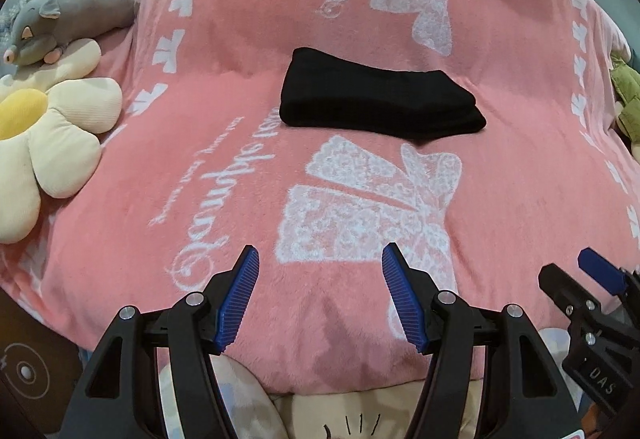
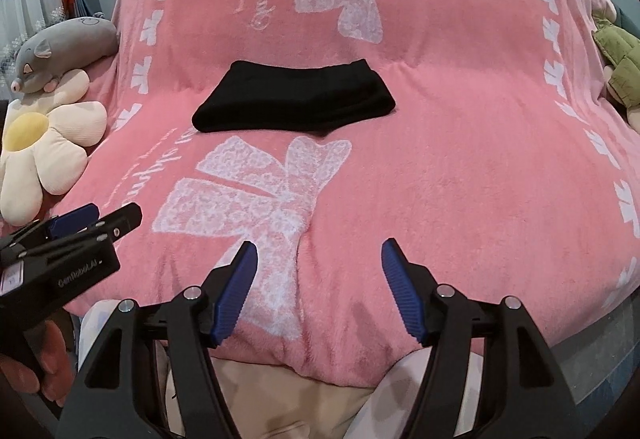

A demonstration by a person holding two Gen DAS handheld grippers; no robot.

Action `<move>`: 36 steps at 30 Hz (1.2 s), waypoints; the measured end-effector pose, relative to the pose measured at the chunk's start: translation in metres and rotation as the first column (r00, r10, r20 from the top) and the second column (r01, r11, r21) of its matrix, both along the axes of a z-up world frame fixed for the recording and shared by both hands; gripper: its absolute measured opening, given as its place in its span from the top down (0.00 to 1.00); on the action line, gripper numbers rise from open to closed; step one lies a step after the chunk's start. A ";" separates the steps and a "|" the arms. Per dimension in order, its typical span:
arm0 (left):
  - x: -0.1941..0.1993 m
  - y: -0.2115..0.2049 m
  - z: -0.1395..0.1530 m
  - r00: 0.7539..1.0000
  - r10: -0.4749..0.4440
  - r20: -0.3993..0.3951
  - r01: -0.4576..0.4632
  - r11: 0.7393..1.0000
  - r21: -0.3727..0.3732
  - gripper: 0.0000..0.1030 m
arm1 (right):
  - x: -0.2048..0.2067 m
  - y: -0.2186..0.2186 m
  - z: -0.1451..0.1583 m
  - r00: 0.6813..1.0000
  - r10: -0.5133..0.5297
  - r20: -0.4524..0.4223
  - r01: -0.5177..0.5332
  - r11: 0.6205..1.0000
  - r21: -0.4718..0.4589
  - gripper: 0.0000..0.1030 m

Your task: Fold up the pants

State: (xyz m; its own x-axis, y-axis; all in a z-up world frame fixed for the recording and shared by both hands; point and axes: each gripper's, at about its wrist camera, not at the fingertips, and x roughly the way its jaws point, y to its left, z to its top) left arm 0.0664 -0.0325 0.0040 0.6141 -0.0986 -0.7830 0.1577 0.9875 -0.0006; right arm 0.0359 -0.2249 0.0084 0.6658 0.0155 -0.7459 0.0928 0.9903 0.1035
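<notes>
Already folded into a compact black rectangle, the pants (image 1: 380, 95) lie on a pink blanket (image 1: 520, 119) covering the bed, at about twelve o'clock from both grippers and well apart from them. Left gripper (image 1: 320, 295) and right gripper (image 2: 319, 291) hover near the bed's near edge, each spread wide and holding nothing. Plush toys, including a flower cushion (image 1: 52, 143), sit at nine o'clock. Judging by the neat stack, only a light smoothing seems left; press gently to avoid shifting layers.
</notes>
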 end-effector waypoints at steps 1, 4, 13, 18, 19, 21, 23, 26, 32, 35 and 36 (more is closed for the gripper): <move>-0.001 0.000 0.000 1.000 -0.002 0.000 0.002 1.000 -0.006 0.40 | 0.000 0.001 -0.001 1.000 0.003 -0.003 -0.003 1.000 -0.001 0.33; -0.004 0.000 -0.001 1.000 -0.002 -0.008 0.002 1.000 -0.013 0.38 | -0.002 0.002 -0.002 1.000 0.006 -0.004 -0.006 1.000 0.002 0.33; -0.013 -0.002 -0.004 1.000 0.005 0.000 -0.005 1.000 0.011 0.31 | -0.012 0.009 -0.005 1.000 0.006 -0.007 -0.006 1.000 0.006 0.31; -0.016 -0.002 -0.008 1.000 0.001 -0.010 -0.001 1.000 0.003 0.31 | -0.012 0.011 -0.009 1.000 -0.004 -0.011 0.005 1.000 0.006 0.31; -0.016 -0.002 -0.010 1.000 0.000 -0.010 0.000 1.000 0.002 0.31 | -0.012 0.011 -0.011 1.000 -0.009 -0.013 0.009 1.000 0.010 0.31; -0.015 -0.003 -0.013 1.000 0.002 -0.012 -0.001 1.000 0.008 0.31 | -0.011 0.011 -0.016 1.000 -0.014 -0.022 0.014 1.000 0.019 0.31; -0.014 -0.005 -0.017 1.000 -0.001 -0.024 0.001 1.000 0.009 0.31 | -0.010 0.012 -0.019 0.999 -0.017 -0.030 0.018 0.999 0.028 0.31; -0.013 -0.005 -0.022 1.000 -0.004 -0.031 0.004 1.000 0.008 0.31 | -0.009 0.013 -0.022 0.999 -0.013 -0.035 0.014 1.000 0.024 0.31; -0.010 -0.005 -0.029 0.999 0.004 -0.033 -0.003 1.000 0.022 0.31 | -0.006 0.011 -0.026 0.999 -0.019 -0.047 0.020 0.999 0.028 0.31; -0.009 -0.006 -0.032 0.999 0.003 -0.044 -0.002 1.000 0.019 0.31 | -0.005 0.012 -0.028 0.999 -0.018 -0.052 0.019 0.999 0.026 0.31; -0.008 -0.006 -0.033 0.999 0.003 -0.046 -0.002 1.000 0.020 0.31 | -0.005 0.013 -0.029 0.998 -0.016 -0.053 0.017 1.000 0.025 0.31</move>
State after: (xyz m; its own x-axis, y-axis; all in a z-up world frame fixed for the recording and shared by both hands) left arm 0.0580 -0.0384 -0.0288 0.5777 -0.0815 -0.8122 0.1554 0.9878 0.0115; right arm 0.0308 -0.2117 -0.0203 0.6261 0.0246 -0.7794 0.1150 0.9856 0.1236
